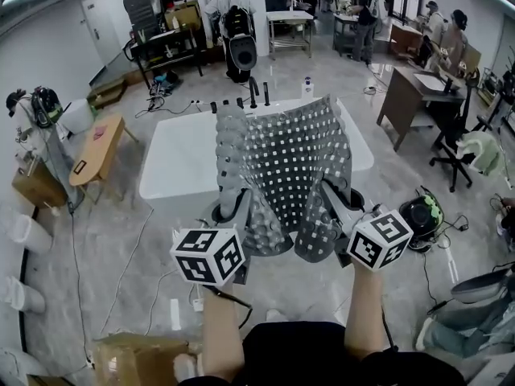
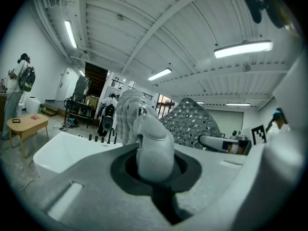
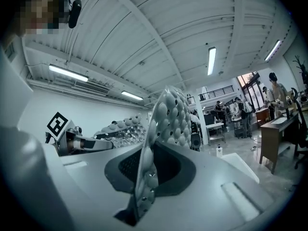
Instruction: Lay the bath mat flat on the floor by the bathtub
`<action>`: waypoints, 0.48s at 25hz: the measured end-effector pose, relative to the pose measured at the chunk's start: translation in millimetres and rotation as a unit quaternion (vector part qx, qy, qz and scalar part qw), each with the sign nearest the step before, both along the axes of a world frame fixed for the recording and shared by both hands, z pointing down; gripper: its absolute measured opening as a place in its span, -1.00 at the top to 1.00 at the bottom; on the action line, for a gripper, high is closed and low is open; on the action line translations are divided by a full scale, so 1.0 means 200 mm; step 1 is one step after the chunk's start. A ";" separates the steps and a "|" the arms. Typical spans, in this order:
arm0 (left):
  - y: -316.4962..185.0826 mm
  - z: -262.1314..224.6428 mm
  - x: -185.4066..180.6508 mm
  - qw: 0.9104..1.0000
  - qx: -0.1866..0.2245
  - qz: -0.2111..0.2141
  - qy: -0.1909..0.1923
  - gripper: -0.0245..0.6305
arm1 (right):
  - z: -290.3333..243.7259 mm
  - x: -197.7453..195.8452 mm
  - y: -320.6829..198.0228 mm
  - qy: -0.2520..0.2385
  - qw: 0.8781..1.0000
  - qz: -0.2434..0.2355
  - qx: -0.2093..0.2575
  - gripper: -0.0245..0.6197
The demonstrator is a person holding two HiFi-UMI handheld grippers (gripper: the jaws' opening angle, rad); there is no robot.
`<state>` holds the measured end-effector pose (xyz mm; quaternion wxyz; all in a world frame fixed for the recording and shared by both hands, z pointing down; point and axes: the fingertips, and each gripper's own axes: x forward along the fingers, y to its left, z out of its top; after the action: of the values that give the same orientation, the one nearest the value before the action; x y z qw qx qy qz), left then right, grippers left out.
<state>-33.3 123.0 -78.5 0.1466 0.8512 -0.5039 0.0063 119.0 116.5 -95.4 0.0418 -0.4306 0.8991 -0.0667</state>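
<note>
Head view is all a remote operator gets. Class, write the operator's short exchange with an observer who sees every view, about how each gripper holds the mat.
Operator: The mat hides the jaws from me. Is the left gripper gripping it?
Observer: Yes. Its view shows the jaws shut on a bunched, rounded fold of the mat.
Operator: And the right gripper?
Observer: Also shut, but on a thin edge of the mat, which stands upright between the jaws with its bumps showing.
</note>
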 end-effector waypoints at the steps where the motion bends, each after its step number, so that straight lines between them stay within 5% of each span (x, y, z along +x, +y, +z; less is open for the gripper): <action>1: -0.01 0.01 0.00 1.000 -0.003 -0.001 0.001 0.85 | 0.01 0.00 -0.01 0.001 1.000 -0.001 -0.002 0.84; 12: -0.10 0.01 0.07 1.000 -0.005 -0.010 -0.017 0.85 | 0.04 0.12 -0.08 -0.005 1.000 -0.002 -0.004 0.84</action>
<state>-18.5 103.3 -76.9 0.1420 0.8451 -0.5149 0.0222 142.7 100.8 -88.4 0.0449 -0.4285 0.8995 -0.0722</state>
